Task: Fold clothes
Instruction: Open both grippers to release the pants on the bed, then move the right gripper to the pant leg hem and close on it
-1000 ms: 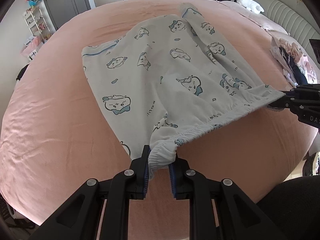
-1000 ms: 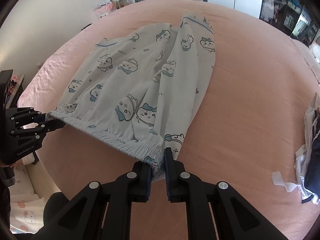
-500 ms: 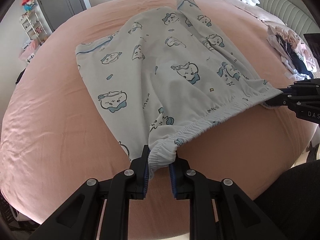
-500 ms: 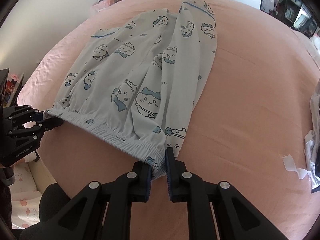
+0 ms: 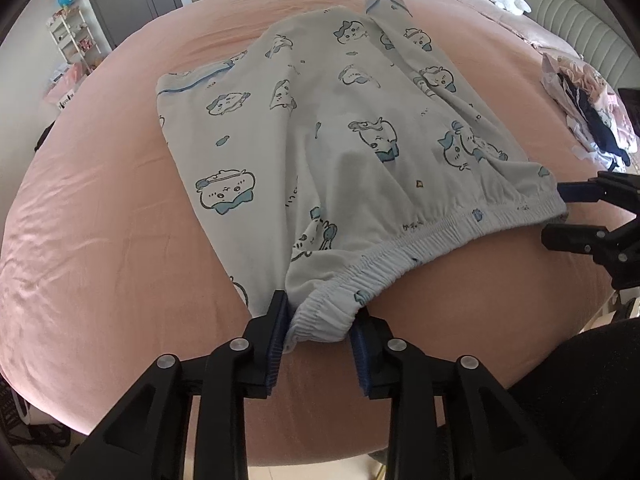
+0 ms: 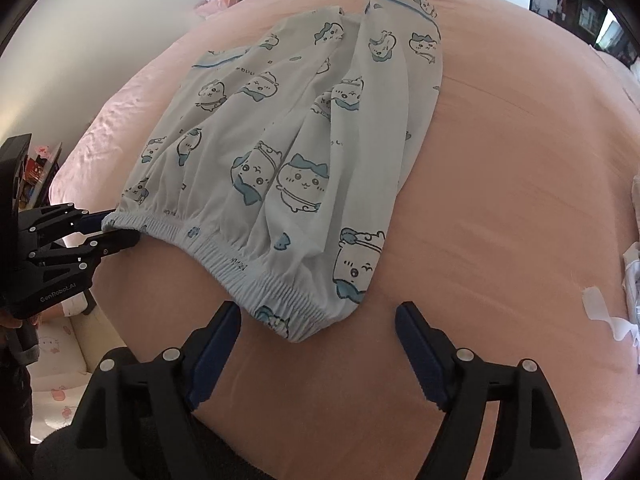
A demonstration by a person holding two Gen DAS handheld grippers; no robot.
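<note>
Left wrist view: a pink-sheeted bed (image 5: pixel 100 208) fills the room, a white shelf rack (image 5: pixel 68 52) by the wall and a heap of clothes (image 5: pixel 588 112) at the bed's right edge; the cartoon-print pyjama shorts (image 5: pixel 340 140) lie spread on the sheet, left tongs (image 5: pixel 320 344) parted around the waistband corner

Right wrist view: right tongs (image 6: pixel 318 340) stand wide apart just short of the shorts' waistband (image 6: pixel 256 276), which rests on the bed

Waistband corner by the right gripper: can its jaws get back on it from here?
Probably yes. The right gripper has its jaws wide open, and the waistband of the pajama pants lies just ahead between them on the bed, nothing blocking.
</note>
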